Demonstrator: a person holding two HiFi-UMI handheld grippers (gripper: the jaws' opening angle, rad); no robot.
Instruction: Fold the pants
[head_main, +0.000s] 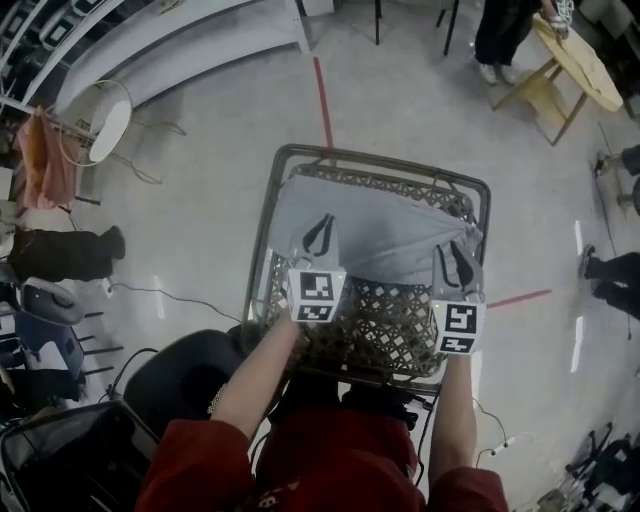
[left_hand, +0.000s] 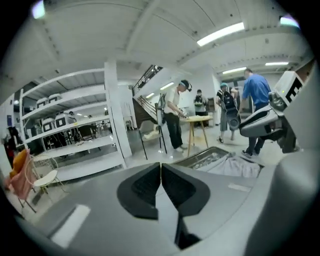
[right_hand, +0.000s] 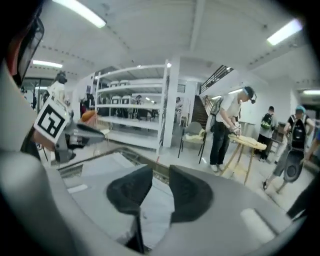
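While taut, pants (head_main: 380, 235) crosswise over basket (head_main: 375, 320).

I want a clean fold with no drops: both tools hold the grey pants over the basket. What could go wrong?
The right tool grips the grey pants with its jaws partly apart, so that corner may slip. Their far end rests at the rim of the woven basket, where it may snag.

Showing pale grey pants (head_main: 385, 235), brown lattice-weave basket (head_main: 385, 320), black-white square markers on left gripper (head_main: 320, 228) and right gripper (head_main: 458, 252).
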